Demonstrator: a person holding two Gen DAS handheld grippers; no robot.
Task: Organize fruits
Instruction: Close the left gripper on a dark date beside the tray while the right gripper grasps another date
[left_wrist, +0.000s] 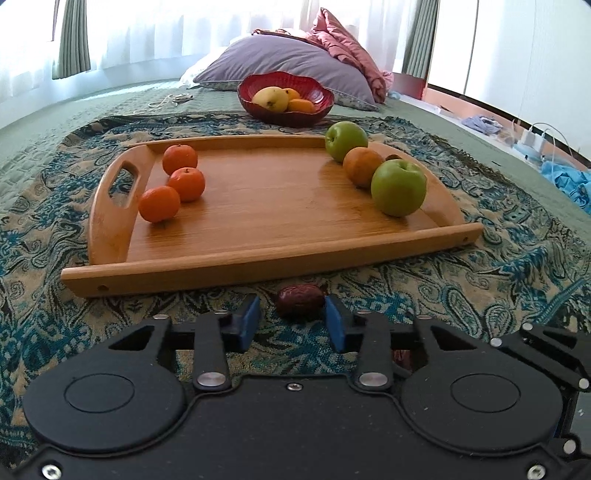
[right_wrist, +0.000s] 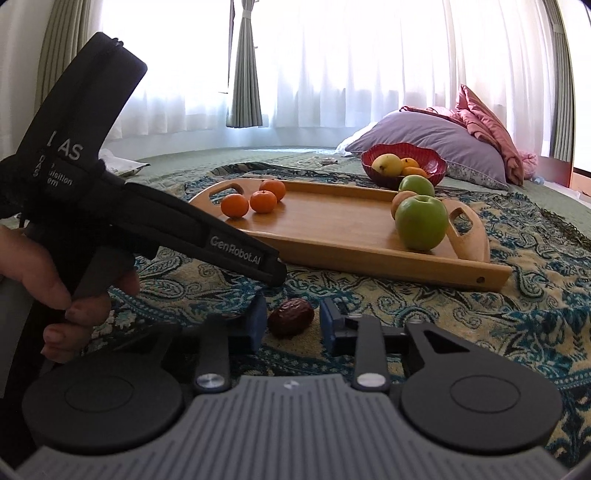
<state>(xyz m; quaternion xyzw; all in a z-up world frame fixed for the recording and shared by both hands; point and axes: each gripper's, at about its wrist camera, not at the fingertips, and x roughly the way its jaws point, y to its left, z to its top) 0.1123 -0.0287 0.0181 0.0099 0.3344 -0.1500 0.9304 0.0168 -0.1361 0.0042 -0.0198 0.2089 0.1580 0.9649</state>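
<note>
A wooden tray (left_wrist: 280, 254) (right_wrist: 369, 266) lies on a patterned cloth. On its left are three mandarins (left_wrist: 184, 183) (right_wrist: 263, 201). On its right are two green apples (left_wrist: 398, 187) (right_wrist: 421, 221) with a brownish orange fruit (left_wrist: 362, 166) between them. A dark red date (left_wrist: 301, 300) lies on the cloth between the open fingers of my left gripper (left_wrist: 293, 318), near the right pad. In the right wrist view a date (right_wrist: 291, 316) lies between the open fingers of my right gripper (right_wrist: 293, 322). The left gripper's body (right_wrist: 147, 221) crosses that view at left.
A red bowl (left_wrist: 286, 96) (right_wrist: 404, 162) with a yellow pear-like fruit and oranges stands behind the tray. Behind it lie a purple pillow (left_wrist: 288, 59) and pink bedding. Cables and chargers lie at the far right (left_wrist: 535, 138). Curtains hang behind.
</note>
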